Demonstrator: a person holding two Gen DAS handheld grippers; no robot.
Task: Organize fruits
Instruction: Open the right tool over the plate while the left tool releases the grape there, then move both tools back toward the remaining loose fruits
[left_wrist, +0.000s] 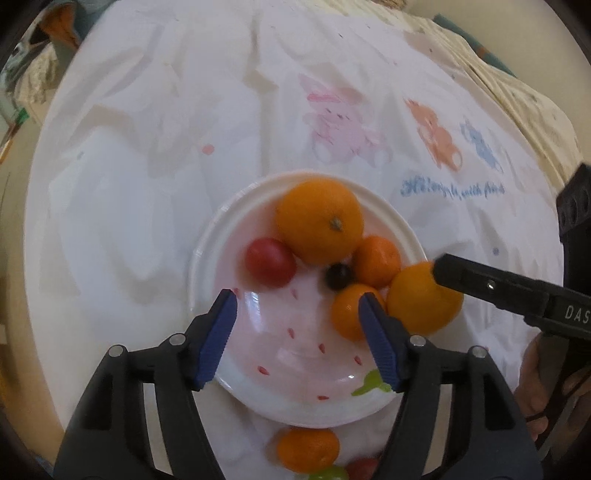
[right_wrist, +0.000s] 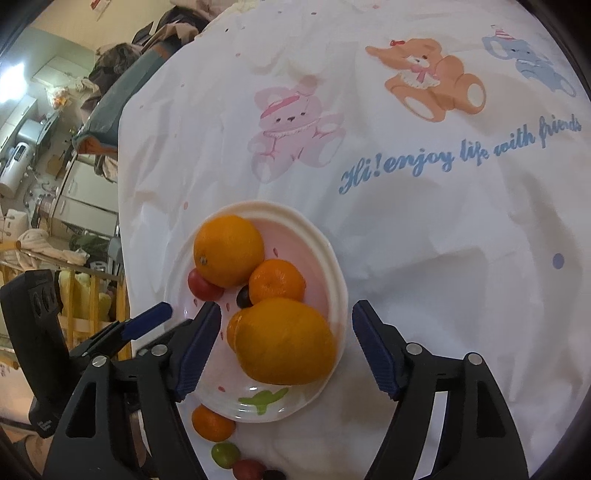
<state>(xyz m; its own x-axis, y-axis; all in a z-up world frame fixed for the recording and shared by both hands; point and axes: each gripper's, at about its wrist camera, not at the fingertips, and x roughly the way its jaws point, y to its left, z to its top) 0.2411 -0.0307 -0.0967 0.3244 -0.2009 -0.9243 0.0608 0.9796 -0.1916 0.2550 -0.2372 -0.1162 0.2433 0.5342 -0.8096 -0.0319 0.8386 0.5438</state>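
Observation:
A pink-and-white plate (left_wrist: 221, 236) (right_wrist: 332, 266) on the white printed cloth holds a big orange (left_wrist: 319, 219) (right_wrist: 229, 251), a mandarin (left_wrist: 376, 262) (right_wrist: 277, 280), a red fruit (left_wrist: 271, 262) (right_wrist: 203, 288), a dark grape (left_wrist: 338, 275) (right_wrist: 243, 296), a small orange fruit (left_wrist: 347, 312) and a large orange fruit (left_wrist: 421, 302) (right_wrist: 284, 341) at the near rim. My left gripper (left_wrist: 297, 306) is open and empty over the plate. My right gripper (right_wrist: 286, 325) is open, its jaws either side of the large orange fruit without touching; its finger (left_wrist: 458, 273) shows in the left wrist view.
Beside the plate on the cloth lie another mandarin (left_wrist: 308, 448) (right_wrist: 213, 422), a green grape (right_wrist: 224, 454), a red fruit (right_wrist: 248, 469) and a dark grape (right_wrist: 274, 475). The cloth's left edge (right_wrist: 122, 236) drops to a cluttered room.

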